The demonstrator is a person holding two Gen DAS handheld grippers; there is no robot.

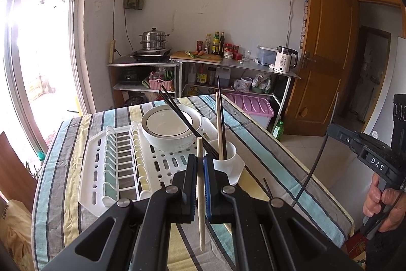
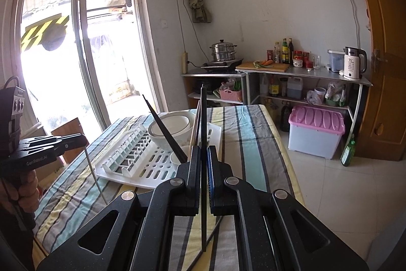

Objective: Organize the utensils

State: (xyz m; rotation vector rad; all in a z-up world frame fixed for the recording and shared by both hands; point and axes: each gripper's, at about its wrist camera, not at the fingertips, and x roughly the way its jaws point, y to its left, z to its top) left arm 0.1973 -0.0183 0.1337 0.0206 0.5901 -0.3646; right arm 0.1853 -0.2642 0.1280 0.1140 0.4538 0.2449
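My left gripper (image 1: pixel 200 159) is shut on a pale wooden chopstick (image 1: pixel 201 207) that stands upright between its jaws, just in front of the white utensil cup (image 1: pixel 227 156). The cup sits at the corner of a white drying rack (image 1: pixel 121 169) and holds several black and wooden chopsticks (image 1: pixel 220 118). A white bowl (image 1: pixel 170 131) rests on the rack behind it. My right gripper (image 2: pixel 203 149) is shut on a black chopstick (image 2: pixel 203 194), held upright over the table's near edge, with the cup (image 2: pixel 177 156) slightly left of it and beyond. Each gripper shows at the edge of the other's view, held by a hand.
A striped cloth (image 1: pixel 266 149) covers the table. Against the back wall is a metal shelf (image 2: pixel 304 73) with a steamer pot, bottles and a kettle. On the floor to the right are a pink-lidded box (image 2: pixel 316 131) and a green bottle (image 2: pixel 347 151). Glass sliding doors are at left.
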